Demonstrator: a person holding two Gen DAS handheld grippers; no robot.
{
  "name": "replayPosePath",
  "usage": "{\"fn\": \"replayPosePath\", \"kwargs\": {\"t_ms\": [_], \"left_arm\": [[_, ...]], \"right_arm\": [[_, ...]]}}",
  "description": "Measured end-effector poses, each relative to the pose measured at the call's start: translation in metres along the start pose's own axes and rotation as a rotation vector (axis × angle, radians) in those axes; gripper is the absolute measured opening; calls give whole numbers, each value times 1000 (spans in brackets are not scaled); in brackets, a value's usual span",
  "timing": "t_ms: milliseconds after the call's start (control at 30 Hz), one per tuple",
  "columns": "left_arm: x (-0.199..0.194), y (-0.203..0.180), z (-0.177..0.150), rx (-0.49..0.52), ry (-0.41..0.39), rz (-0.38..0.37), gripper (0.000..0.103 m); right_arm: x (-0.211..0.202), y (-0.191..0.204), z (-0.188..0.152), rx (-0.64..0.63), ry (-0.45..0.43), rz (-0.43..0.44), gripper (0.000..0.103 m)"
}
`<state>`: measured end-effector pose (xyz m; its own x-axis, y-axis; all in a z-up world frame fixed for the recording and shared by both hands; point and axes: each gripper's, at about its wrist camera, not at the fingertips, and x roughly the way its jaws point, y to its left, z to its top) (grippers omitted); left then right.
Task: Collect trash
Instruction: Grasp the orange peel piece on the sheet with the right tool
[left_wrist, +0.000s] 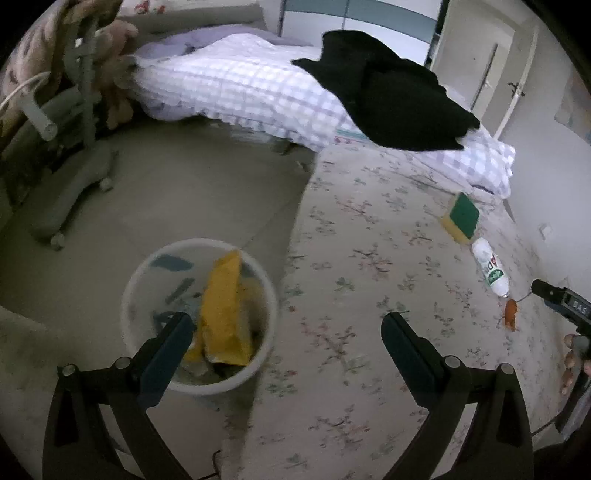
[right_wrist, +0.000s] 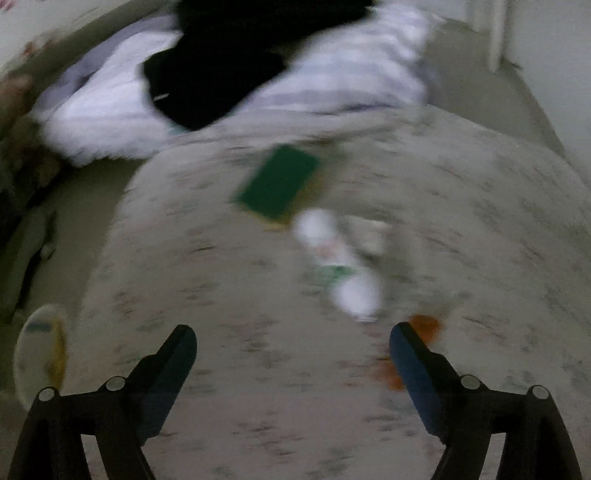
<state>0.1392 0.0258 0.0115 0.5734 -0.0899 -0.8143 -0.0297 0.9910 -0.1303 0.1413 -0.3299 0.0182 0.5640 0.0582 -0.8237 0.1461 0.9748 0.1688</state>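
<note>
Since both claws are spread w/ nothing held, left gripper (left_wrist: 288, 328) hovers by bin (left_wrist: 136, 295) lower left, right gripper (right_wrist: 293, 341) faces bottle (right_wrist: 338, 264) and sponge (right_wrist: 279, 181) mid-frame on bed (right_wrist: 221, 369), prob next pickups.

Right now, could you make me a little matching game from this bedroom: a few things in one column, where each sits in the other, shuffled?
Things:
1. flat yellow packet
2. green-topped yellow sponge
3. white plastic bottle with green label
4. black garment

Places:
A. draped over the checked quilt
B. standing in the round white bin
C. lying on the floral bedspread, between sponge and orange scrap
D. on the bedspread, just below the quilt's corner

Pairs: 1-B, 2-D, 3-C, 4-A
</note>
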Motion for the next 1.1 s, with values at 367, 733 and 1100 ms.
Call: {"fn": "replayPosePath", "kwargs": {"t_ms": [367,733,1100], "left_arm": [[36,-55,10,34,43,-42,103],[64,-104,15,93,75,-88,103],[70,-125,11,137,82,-88,103]], "right_arm": [[41,-80,8,156,98,-74,89],[91,-92,-6,244,298,-51,64],[84,-89,-1,200,258,-45,25]]}}
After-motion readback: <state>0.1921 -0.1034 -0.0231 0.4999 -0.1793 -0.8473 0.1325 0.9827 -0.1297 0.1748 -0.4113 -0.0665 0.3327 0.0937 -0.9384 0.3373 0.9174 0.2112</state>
